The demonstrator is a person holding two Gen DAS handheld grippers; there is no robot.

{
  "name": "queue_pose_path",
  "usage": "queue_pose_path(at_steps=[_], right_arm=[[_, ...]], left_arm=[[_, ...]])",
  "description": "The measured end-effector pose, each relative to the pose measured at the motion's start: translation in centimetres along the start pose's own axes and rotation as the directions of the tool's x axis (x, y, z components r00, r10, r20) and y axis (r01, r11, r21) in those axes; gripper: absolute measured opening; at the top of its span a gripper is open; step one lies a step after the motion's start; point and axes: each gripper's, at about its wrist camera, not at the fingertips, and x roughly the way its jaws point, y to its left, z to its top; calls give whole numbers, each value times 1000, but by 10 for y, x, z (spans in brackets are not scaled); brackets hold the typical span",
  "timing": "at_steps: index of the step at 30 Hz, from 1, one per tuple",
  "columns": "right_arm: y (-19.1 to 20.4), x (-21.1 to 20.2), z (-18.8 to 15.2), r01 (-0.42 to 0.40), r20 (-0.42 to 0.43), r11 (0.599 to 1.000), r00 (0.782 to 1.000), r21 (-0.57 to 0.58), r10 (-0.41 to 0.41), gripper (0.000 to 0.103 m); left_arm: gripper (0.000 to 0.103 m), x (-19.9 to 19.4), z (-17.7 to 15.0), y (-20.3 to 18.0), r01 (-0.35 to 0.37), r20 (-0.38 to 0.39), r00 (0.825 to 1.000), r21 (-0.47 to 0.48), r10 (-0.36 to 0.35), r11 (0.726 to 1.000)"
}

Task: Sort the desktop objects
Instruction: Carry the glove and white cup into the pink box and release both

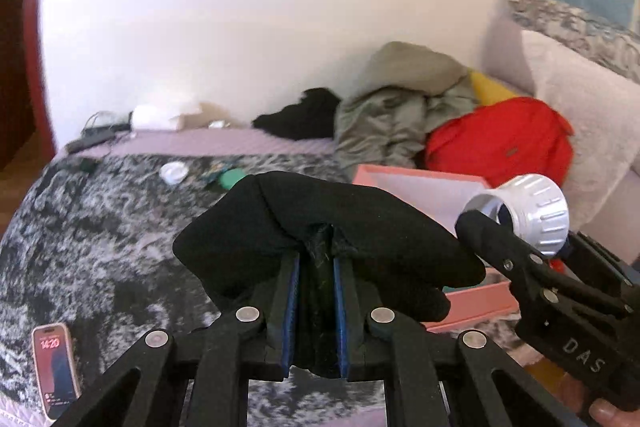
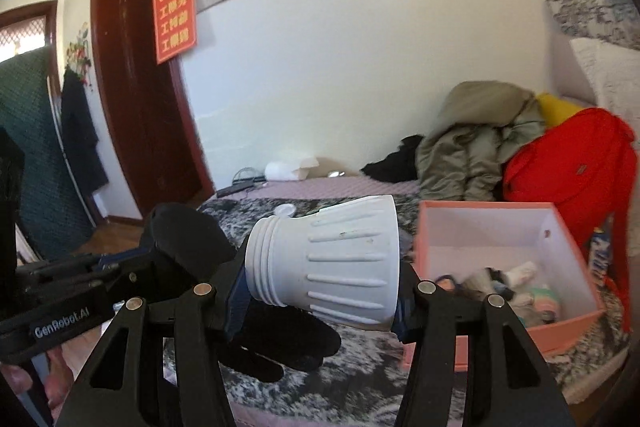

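Left hand-held gripper (image 1: 316, 263) pinches black glove (image 1: 320, 219); right (image 2: 320, 291) clamps white cap (image 2: 332, 263)

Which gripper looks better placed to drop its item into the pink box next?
Probably right: the right gripper, holding the white cap, is next to the pink box. The left gripper with the black glove sits farther away.

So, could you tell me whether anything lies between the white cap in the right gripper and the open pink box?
Nothing visible does. The right gripper holds the white cap above the blanket, and the pink box sits open just to its right, with only soft items on its floor.
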Motion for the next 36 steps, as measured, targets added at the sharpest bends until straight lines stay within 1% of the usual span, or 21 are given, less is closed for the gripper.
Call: queue_pose_path(at_steps=[3,5,9,12,15,19,21,23,24,26,28,29,30,31,32,33,36], right_arm=[[-20,-39,-4,61,33,998,998,5,-61,58],[-38,-57,-4,102,47,995,994,17,-103,58],[-84,-83,-5,181,65,981,981,65,-185,58],[-125,-92,-1,237,73,965,967,111,-246,58],[-162,-96,7,281,92,948,951,146,-296,58],[-203,-88,20,349,106,923,924,161,-367,58],[-226,-76,26,368,99,914,916,171,-388,58],[-247,-55,31,380,82,908,914,178,-398,58],[-258,-44,33,385,73,905,912,181,-403,58],[-271,-16,36,393,47,900,912,186,-408,58],[-289,20,35,402,4,896,912,189,-410,59],[-298,38,34,406,-17,894,912,189,-411,59],[-310,65,31,427,-75,886,904,178,-420,66],[-317,81,27,443,-111,879,896,174,-430,85],[-325,96,22,459,-146,872,887,169,-439,91],[-332,112,18,475,-180,865,876,163,-447,93],[-340,127,7,463,-183,868,882,178,-433,94]], left_arm=[[10,7,4,-31,33,-4,999,44,-32,999],[10,15,7,-51,57,-16,998,67,-56,996],[10,37,15,-93,93,-32,995,118,-90,989],[10,57,27,-121,115,-38,993,155,-111,981],[10,80,44,-147,137,-37,990,182,-133,974],[11,121,61,-169,168,-57,985,199,-160,965],[11,145,67,-178,182,-74,983,203,-170,962],[12,173,73,-185,196,-100,979,202,-178,960],[16,191,74,-187,202,-121,976,197,-180,960],[31,230,76,-191,209,-173,969,189,-177,959],[81,273,75,-193,210,-241,957,186,-162,960],[85,291,72,-191,194,-264,954,188,-140,963],[85,309,69,-189,174,-283,952,192,-115,966],[85,325,66,-183,156,-306,948,189,-93,969],[85,333,63,-176,148,-318,944,178,-85,973],[85,340,60,-168,142,-326,942,164,-82,976],[85,353,53,-145,107,-347,936,130,-56,986]])
